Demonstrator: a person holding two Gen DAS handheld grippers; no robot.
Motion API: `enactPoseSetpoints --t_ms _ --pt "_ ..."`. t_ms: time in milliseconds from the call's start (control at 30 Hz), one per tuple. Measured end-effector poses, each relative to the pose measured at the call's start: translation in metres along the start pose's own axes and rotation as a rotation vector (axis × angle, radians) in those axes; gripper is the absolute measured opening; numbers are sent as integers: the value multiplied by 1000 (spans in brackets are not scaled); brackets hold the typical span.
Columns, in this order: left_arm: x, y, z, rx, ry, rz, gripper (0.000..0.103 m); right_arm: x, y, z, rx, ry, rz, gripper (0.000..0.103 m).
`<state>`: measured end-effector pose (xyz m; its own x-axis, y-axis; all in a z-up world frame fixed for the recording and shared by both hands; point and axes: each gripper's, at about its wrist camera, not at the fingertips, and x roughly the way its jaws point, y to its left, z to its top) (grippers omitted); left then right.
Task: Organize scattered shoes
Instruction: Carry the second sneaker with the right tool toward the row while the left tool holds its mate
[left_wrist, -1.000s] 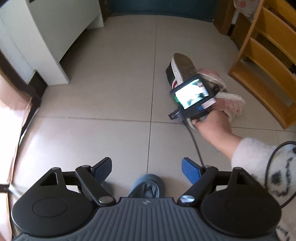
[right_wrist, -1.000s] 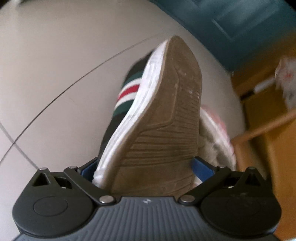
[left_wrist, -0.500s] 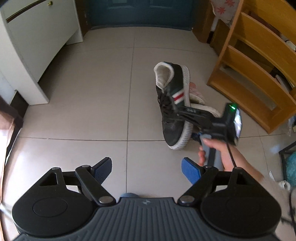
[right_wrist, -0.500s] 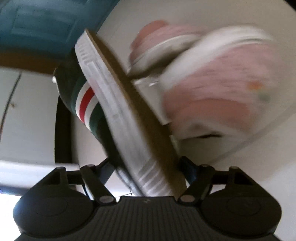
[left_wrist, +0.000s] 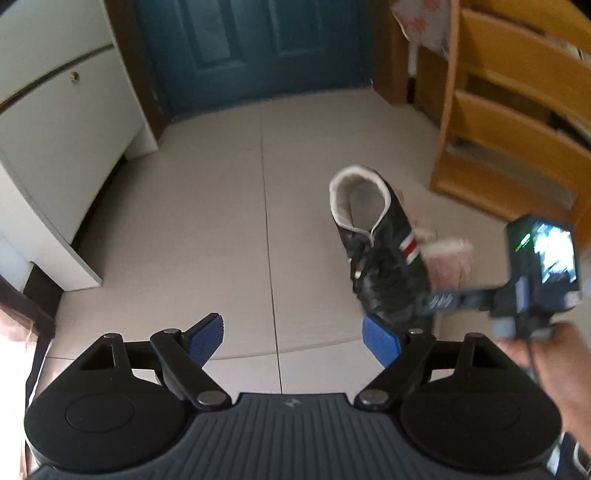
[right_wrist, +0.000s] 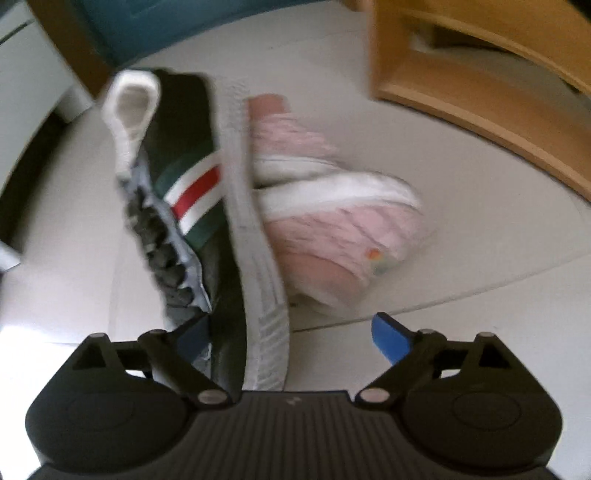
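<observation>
A black sneaker (right_wrist: 207, 206) with red, white and green side stripes lies on the tiled floor (left_wrist: 184, 221), touching a pink shoe (right_wrist: 332, 221) just beside it, near a wooden shelf unit (left_wrist: 517, 110). The right gripper (right_wrist: 291, 332) has just been opening its jaws; the sneaker's toe sits between them, the right pad clear of it. The left gripper (left_wrist: 295, 336) hangs nearby, jaws apart and empty.
</observation>
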<state>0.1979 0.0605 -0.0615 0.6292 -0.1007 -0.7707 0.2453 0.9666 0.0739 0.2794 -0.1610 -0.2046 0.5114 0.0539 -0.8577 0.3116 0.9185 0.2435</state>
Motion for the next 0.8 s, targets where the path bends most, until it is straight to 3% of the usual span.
enactPoseSetpoints --t_ms 67,133,200,300,367,433,533,633,700,767,800 --pt "4 -2 0 -2 -13 -43 85 -11 -14 -10 35 -3 -36 92" --pt "11 -9 3 16 -40 -71 85 -14 -16 -20 -10 19 -58 92" --pt "21 -17 6 30 -69 -92 85 -21 -23 -25 -48 37 -3 91" --pt "41 -25 8 34 -133 -190 80 -46 -32 -22 -141 -13 30 90" --pt "62 -25 6 17 -171 -250 70 -75 -37 -24 -225 -61 27 90" --pt "88 -18 2 -49 -168 -244 63 -99 -39 -27 -290 -96 40 90" --pt "122 -4 -3 -165 -175 -217 63 -143 -33 -39 -378 -168 68 90" --pt "150 -3 -4 -192 -203 -188 69 -139 -15 -30 -412 -214 84 91" --pt "165 -9 -5 -174 -202 -164 78 -159 6 -38 -449 -234 97 91" --pt "170 -13 -2 -123 -228 -128 96 -182 32 -51 -519 -255 105 91" --pt "171 -14 1 -89 -242 -108 98 -191 44 -59 -556 -271 97 91"
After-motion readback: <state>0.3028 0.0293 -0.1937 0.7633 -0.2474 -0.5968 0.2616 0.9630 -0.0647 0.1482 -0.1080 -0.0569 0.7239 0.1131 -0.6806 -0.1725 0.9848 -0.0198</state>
